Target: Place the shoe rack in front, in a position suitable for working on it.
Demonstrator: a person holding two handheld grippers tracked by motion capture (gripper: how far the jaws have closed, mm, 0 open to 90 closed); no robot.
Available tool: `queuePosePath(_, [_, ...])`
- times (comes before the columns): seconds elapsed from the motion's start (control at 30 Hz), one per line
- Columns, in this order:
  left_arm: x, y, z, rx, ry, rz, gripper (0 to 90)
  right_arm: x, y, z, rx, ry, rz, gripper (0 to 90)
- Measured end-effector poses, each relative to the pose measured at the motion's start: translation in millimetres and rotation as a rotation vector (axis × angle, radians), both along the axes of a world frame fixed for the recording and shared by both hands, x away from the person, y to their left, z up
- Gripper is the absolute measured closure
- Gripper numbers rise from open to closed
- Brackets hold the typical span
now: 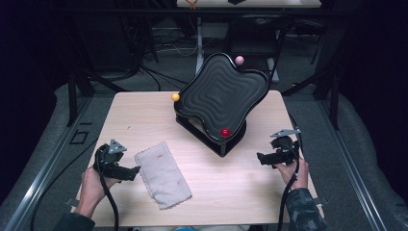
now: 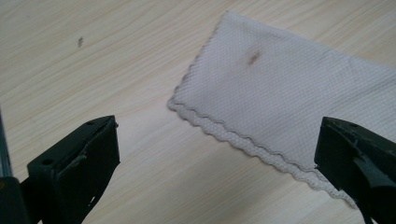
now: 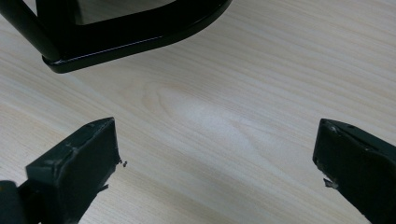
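Lying flat at lower left of centre in the high view: folded grey cloth, scalloped along its edge, faintly stained with reddish marks, resting on the pale wooden counter.

Hovering just left of the cloth in the high view: left tongs, jaws standing wide apart, gripping nothing. Showing in the left gripper view: cloth stretching across the right half of the frame, its wavy hem running diagonally toward the lower right, passing close by the right-hand jaw; touching or not, impossible to tell.

Sitting at lower right in the high view: right tongs, jaws likewise spread wide, holding nothing, pointing toward the frame's centre over bare counter.

Standing tilted at upper centre of the high view: black wavy-edged board with concentric ridges, mounted on a black base. Appearing at the upper left of the right gripper view: curved edge of that base.

Showing around the board's rim: yellow ball at left, pink ball at top, red ball at bottom.
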State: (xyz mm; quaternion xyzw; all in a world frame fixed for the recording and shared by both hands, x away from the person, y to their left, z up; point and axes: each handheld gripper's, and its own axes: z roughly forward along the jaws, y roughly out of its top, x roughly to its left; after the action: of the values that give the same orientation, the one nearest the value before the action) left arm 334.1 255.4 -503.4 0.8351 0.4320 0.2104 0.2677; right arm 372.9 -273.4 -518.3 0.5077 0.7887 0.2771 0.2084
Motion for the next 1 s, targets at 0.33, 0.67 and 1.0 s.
queuePosePath(0.33, [11.3, -23.4, -2.1, -0.028, 0.041, -0.049, 0.0, 1.6, 4.5, -3.1, -0.015, 0.026, 0.022, 0.0])
queuePosePath(0.67, [23.5, -51.4, -14.6, -0.054, 0.1, -0.119, 0.0, 2.4, 6.8, -3.6, -0.002, 0.031, 0.054, 0.4])
queuePosePath(1.0, [26.2, -69.6, -38.5, -0.004, 0.192, -0.147, 0.0, 2.5, 5.8, -4.0, 0.01, 0.034, 0.057, 0.2])
